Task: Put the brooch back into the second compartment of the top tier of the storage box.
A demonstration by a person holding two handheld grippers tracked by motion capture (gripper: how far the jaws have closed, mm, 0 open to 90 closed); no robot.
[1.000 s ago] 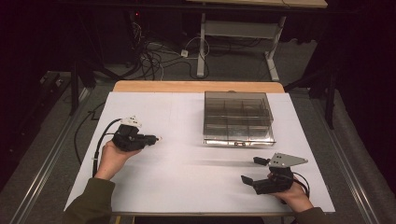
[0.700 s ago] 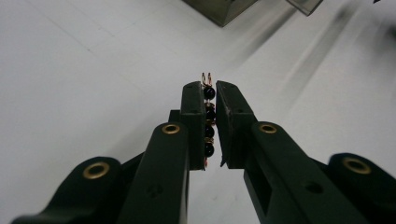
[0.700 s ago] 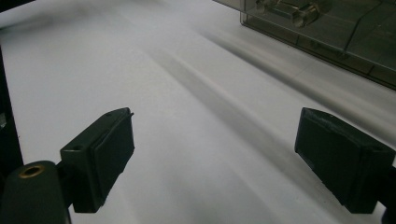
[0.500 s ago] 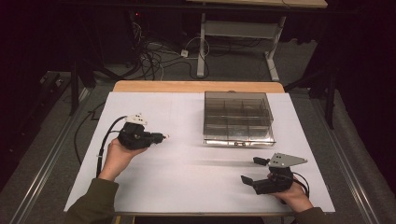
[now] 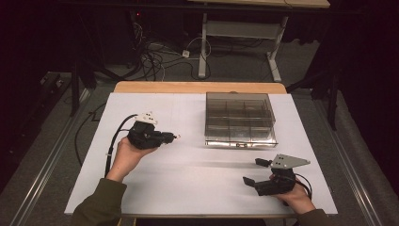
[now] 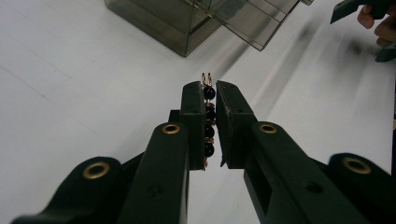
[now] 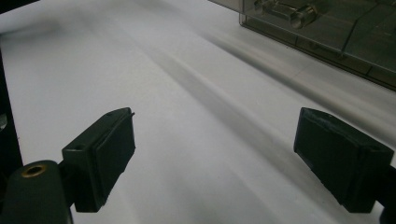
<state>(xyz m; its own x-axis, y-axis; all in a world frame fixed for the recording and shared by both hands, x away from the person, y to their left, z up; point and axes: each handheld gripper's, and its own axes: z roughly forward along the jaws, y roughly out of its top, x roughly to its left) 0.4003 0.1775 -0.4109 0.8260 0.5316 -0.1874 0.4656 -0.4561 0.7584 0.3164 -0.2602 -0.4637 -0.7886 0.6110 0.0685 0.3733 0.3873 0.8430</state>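
Note:
My left gripper (image 5: 175, 137) is held above the white table (image 5: 188, 179), left of centre, pointing right. Its jaws are shut on a small strand of dark beads (image 6: 208, 122) with thin copper-coloured wire ends sticking out at the tip. A smoky clear compartment box (image 5: 239, 119) sits at the back right of the table, and its corner (image 6: 187, 28) lies ahead of the left gripper. My right gripper (image 5: 256, 171) rests near the front right edge, open wide, with only bare table between its pads (image 7: 112, 158).
A wooden strip (image 5: 200, 87) borders the table's far edge. Cables and a metal stand lie on the dark floor behind. The box's front latch (image 7: 285, 14) lies up and to the right of the right gripper. The other hand (image 6: 378, 25) appears at the left gripper view's top right.
My left hand has moved right and away from me, and risen a little, carrying the bead strand toward the box. The right hand has kept still.

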